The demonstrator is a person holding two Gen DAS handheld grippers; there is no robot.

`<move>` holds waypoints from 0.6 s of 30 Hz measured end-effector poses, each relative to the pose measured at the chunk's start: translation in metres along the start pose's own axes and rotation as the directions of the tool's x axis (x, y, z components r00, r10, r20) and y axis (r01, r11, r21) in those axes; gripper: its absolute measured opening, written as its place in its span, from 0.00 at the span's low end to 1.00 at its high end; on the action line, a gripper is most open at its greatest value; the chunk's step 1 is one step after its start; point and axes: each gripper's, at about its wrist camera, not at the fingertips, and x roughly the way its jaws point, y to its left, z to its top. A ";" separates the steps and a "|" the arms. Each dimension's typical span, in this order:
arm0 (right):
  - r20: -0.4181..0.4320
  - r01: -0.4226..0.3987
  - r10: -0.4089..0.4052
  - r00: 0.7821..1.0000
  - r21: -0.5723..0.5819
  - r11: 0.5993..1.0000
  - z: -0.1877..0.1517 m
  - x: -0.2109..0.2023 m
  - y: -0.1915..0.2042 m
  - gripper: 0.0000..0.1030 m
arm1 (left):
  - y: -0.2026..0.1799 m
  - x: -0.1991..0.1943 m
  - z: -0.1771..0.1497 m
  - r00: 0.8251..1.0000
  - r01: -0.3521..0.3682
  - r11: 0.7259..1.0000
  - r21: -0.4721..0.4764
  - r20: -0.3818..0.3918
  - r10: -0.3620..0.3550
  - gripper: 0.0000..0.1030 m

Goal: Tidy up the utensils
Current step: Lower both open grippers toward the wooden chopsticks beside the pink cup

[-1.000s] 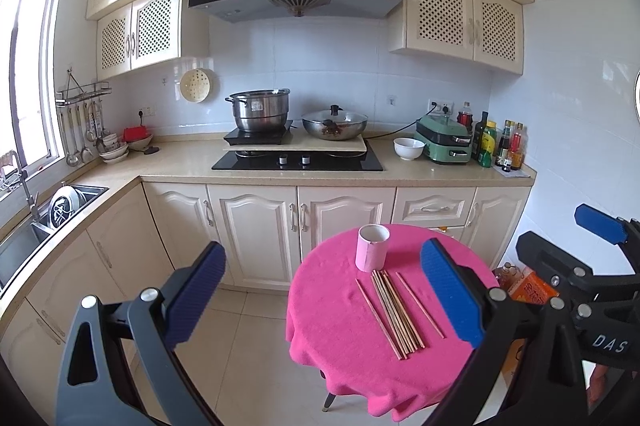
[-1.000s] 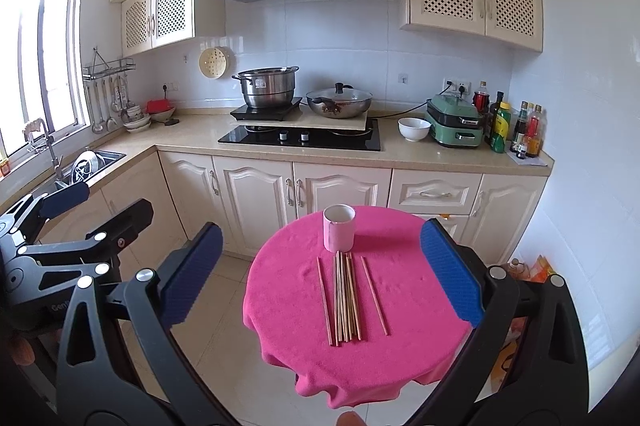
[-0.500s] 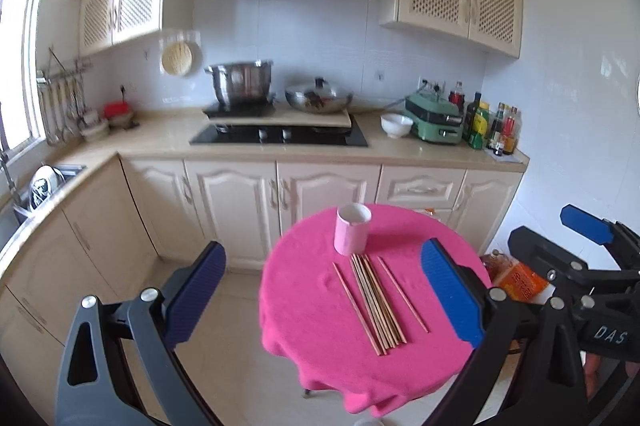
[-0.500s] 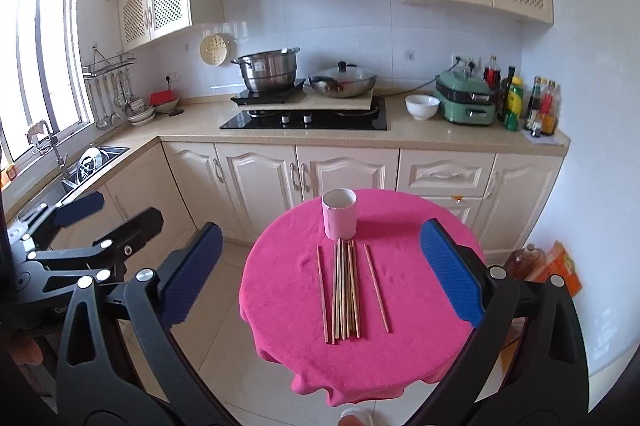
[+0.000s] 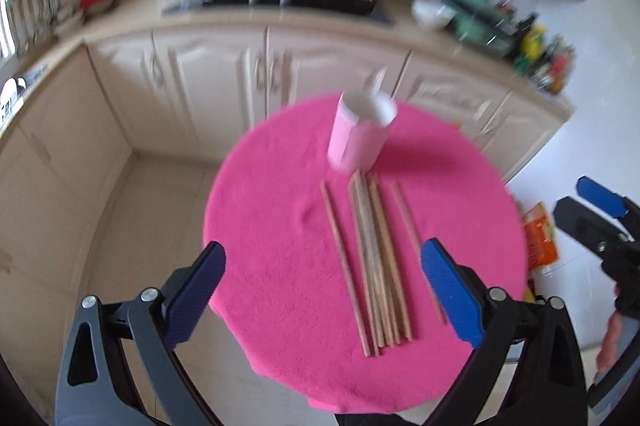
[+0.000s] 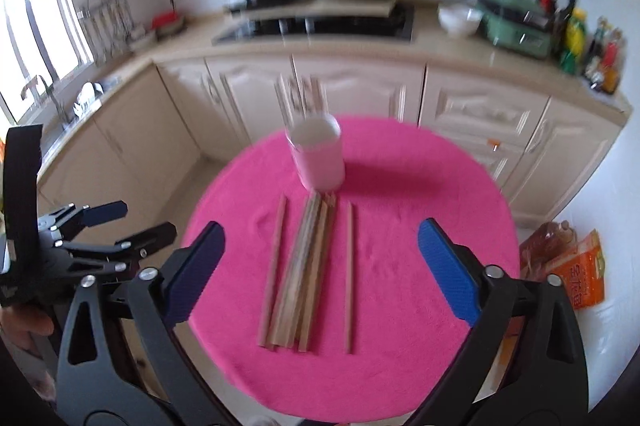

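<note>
Left gripper (image 5: 322,276) jaws wide, empty, above the near edge of the table (image 5: 272,226). Right gripper (image 6: 320,260) jaws wide too, holding nothing. Chopsticks (image 6: 300,274) lay flat on the pink cloth between both sets of jaws, most bunched, two apart. Cup (image 6: 318,156) upright just beyond their far tips, possibly touching; view blurred.

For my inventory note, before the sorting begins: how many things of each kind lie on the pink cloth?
Pink cup: 1
Single chopsticks, lying apart on either side of the bunch: 2
Bunch of chopsticks: 1 (the sticks in it are too blurred to count)
Total: 4 on the pink cloth
</note>
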 end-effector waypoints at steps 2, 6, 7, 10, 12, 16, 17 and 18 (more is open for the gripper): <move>-0.065 -0.001 0.001 0.998 -0.010 1.000 -0.002 0.030 -0.014 0.86 | -0.002 0.037 -0.001 0.997 -0.023 1.000 -0.012 -0.077 0.022 0.94; -0.187 -0.011 0.009 0.982 -0.014 1.000 -0.010 0.082 -0.032 0.79 | -0.004 0.085 -0.004 0.984 -0.041 0.998 -0.041 -0.175 0.033 0.93; -0.207 -0.017 0.015 0.978 -0.009 1.000 -0.013 0.090 -0.035 0.78 | -0.005 0.094 -0.004 0.980 -0.050 0.998 -0.035 -0.194 0.043 0.93; -0.274 -0.029 0.030 0.961 0.010 1.000 -0.019 0.114 -0.041 0.72 | -0.011 0.123 0.000 0.967 -0.062 0.998 -0.031 -0.248 0.053 0.91; -0.312 -0.028 0.031 0.950 0.014 1.000 -0.021 0.129 -0.045 0.70 | -0.014 0.139 0.002 0.959 -0.066 0.997 -0.033 -0.278 0.054 0.82; -0.374 -0.022 0.037 0.927 0.044 0.999 -0.024 0.153 -0.052 0.56 | -0.016 0.166 0.006 0.934 -0.072 0.997 -0.026 -0.352 0.058 0.69; -0.383 -0.020 0.036 0.923 0.047 0.999 -0.023 0.158 -0.051 0.54 | -0.016 0.171 0.006 0.930 -0.072 0.997 -0.023 -0.364 0.059 0.68; -0.400 -0.016 0.037 0.916 0.055 0.998 -0.024 0.164 -0.053 0.52 | -0.017 0.176 0.007 0.926 -0.071 0.997 -0.018 -0.374 0.059 0.66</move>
